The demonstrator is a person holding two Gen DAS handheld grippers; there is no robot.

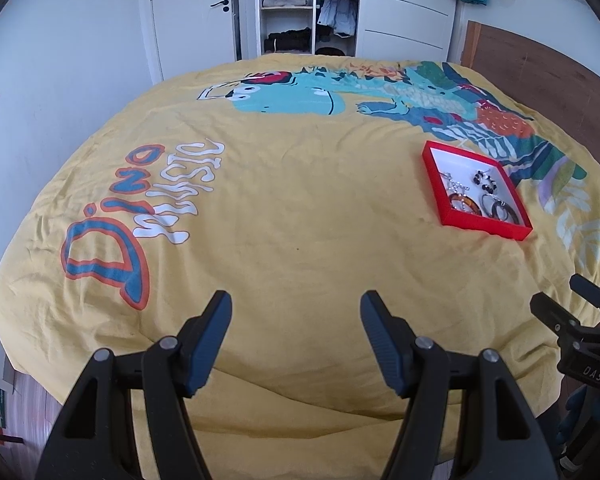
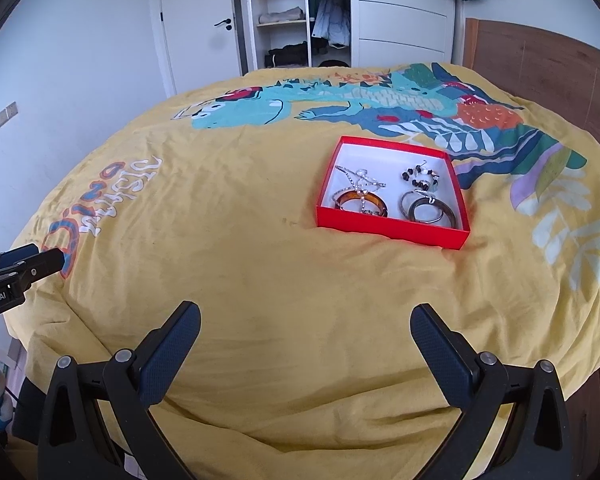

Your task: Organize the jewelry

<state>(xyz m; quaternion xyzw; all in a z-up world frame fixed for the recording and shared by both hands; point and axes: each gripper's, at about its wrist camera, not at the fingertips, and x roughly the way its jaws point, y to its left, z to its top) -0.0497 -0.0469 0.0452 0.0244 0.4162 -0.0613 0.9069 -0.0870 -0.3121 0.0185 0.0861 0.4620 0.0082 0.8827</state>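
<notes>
A red jewelry box [image 2: 392, 228] with a white inside lies on the yellow bedspread [image 2: 260, 280]; it also shows in the left wrist view [image 1: 484, 229]. In it lie an amber bangle [image 2: 361, 201], a silver chain [image 2: 360, 178], dark and silver bangles [image 2: 430, 209] and a black bead piece [image 2: 419, 178]. My left gripper [image 1: 296, 312] is open and empty over the near part of the bed, left of the box. My right gripper [image 2: 306, 320] is open and empty, in front of the box and well short of it.
The bedspread [image 1: 300, 240] bears a dinosaur print [image 2: 340, 108] and lettering [image 1: 140, 208]. A wooden headboard [image 2: 540, 64] stands at the right. A door [image 2: 196, 20] and an open wardrobe [image 2: 300, 12] stand behind the bed.
</notes>
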